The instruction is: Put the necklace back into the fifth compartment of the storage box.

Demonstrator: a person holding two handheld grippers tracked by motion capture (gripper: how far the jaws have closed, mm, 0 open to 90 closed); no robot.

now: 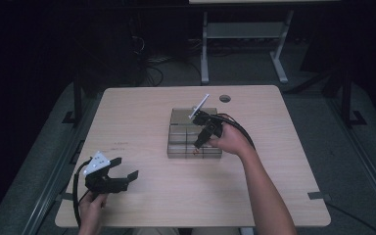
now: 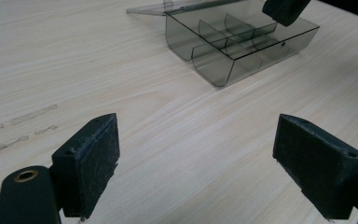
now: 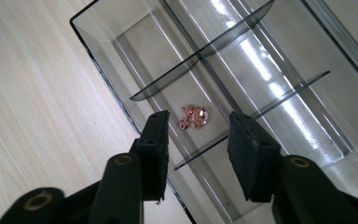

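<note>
A clear smoky plastic organiser box [image 1: 176, 142] with dividers lies open at the middle of the table, its lid [image 1: 181, 115] folded back. A small rose-gold jewellery piece [image 3: 194, 116] lies in one compartment of the box [image 3: 135, 51] near its front wall, and appears as a tiny speck [image 1: 195, 152] from above. My right gripper [image 1: 203, 139] hangs over that compartment, open, its jaws [image 3: 196, 140] just above the piece with nothing between them. My left gripper [image 1: 126, 169] rests open near the table's front left, facing the box [image 2: 242, 46] from a distance.
The pale wood table [image 1: 142, 196] has a cable hole [image 1: 224, 98] at the back right. Faint smudge marks [image 2: 28, 116] lie on the wood near the left gripper. A white table frame [image 1: 245, 44] stands on the floor behind.
</note>
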